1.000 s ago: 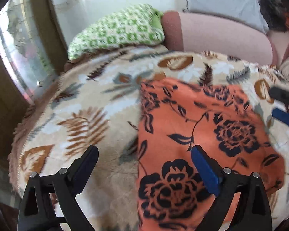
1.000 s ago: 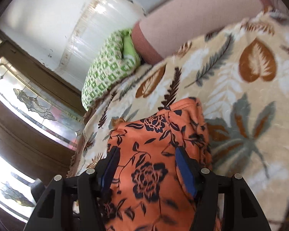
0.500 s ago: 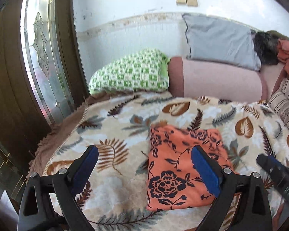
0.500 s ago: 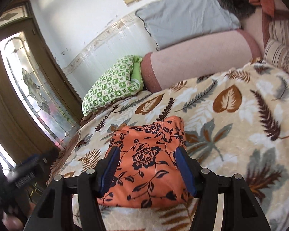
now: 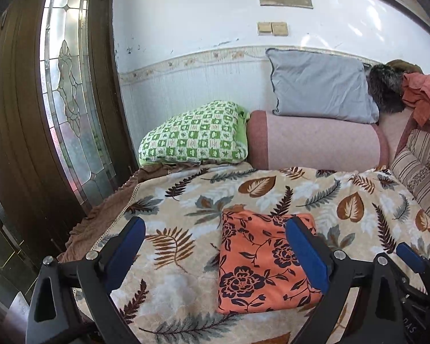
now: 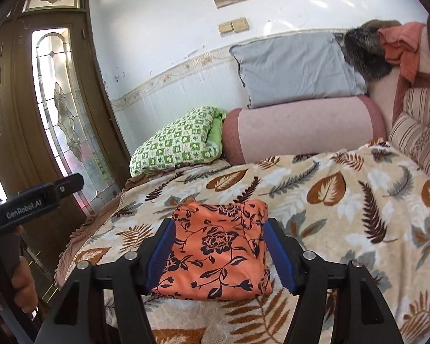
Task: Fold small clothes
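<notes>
Folded orange floral garment (image 5: 261, 261) lay flat as a compact rectangle on the leaf-patterned blanket (image 5: 315, 197) covering the bed, near the front edge and well apart from the green checked pillow (image 5: 195, 133), the pink bolster (image 5: 315, 140) and the grey cushion (image 5: 321, 84) stacked against the white wall. Neither tool touched it. The left gripper (image 5: 218, 255) hung above the blanket with its blue-padded fingers spread wide and nothing between them; the right gripper (image 6: 219, 253) hovered over the garment, its jaws opening and empty, the cloth visible below through the gap rather than caught in it. In the right wrist view a person's hand (image 6: 21, 283) gripped the handle of the left tool beside the dark wooden door with its leaded glass panel (image 5: 68, 91).

By the look of it the fold was complete and both tools were clear of the cloth. The risk from here appeared small but real: the bundle's lower edges sat loosely layered, so a finger brushing across it could snag the top layer and spring the fold open. More clothing, orange and dark, was heaped at the far right corner (image 6: 392, 43); reaching for it straight across the bed could drag a tool over the finished piece or rumple the soft blanket beneath it.
</notes>
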### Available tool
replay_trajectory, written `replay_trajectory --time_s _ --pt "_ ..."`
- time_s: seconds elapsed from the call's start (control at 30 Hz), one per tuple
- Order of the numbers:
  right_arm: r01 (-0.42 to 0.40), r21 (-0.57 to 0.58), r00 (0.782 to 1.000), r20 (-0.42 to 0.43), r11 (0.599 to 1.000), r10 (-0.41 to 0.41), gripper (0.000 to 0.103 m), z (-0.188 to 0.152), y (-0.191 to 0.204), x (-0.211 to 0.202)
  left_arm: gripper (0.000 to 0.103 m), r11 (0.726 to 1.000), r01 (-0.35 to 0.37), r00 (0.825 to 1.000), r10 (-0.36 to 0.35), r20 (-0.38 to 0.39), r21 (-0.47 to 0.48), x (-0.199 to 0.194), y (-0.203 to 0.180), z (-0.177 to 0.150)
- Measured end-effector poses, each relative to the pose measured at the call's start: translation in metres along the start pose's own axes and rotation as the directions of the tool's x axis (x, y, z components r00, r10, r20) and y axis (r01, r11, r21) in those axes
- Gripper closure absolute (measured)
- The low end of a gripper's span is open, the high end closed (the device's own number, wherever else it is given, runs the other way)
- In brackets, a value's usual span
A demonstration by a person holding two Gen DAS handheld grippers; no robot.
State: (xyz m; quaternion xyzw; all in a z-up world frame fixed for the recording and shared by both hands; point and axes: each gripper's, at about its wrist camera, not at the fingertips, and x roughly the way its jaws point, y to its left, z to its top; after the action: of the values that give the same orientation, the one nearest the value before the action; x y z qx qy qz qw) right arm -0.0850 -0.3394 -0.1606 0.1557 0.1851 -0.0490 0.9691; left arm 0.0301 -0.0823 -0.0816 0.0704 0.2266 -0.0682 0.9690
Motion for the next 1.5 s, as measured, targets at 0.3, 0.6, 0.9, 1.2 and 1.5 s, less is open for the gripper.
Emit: replay_trajectory --time_s 0.3,0.6,0.9,1.2,1.5 --pt "0.007 -0.007 1.000 0.007 1.000 -0.007 0.035 0.000 -0.001 -0.009 0.004 0.999 0.040 0.999 -0.040 -0.006 -0.013 -0.016 0.002 0.003" --pt "0.010 0.000 1.000 0.006 1.000 -0.010 0.035 -0.002 -0.001 -0.012 0.000 0.998 0.055 0.998 -0.054 0.026 -0.036 -0.026 0.008 0.004" --pt "0.010 -0.003 1.000 -0.005 1.000 -0.010 0.035 -0.004 0.002 -0.008 0.000 0.999 0.033 0.998 -0.033 0.051 -0.012 -0.027 0.008 0.006" --pt "0.005 -0.006 1.000 0.017 1.000 -0.005 0.035 0.000 0.003 -0.009 0.000 0.995 0.006 1.000 -0.004 0.019 -0.101 -0.014 0.026 0.004" --pt "0.001 -0.014 1.000 0.015 1.000 -0.001 0.035 -0.001 0.010 -0.007 0.000 0.996 -0.021 0.999 0.018 -0.040 -0.082 0.005 0.044 -0.003"
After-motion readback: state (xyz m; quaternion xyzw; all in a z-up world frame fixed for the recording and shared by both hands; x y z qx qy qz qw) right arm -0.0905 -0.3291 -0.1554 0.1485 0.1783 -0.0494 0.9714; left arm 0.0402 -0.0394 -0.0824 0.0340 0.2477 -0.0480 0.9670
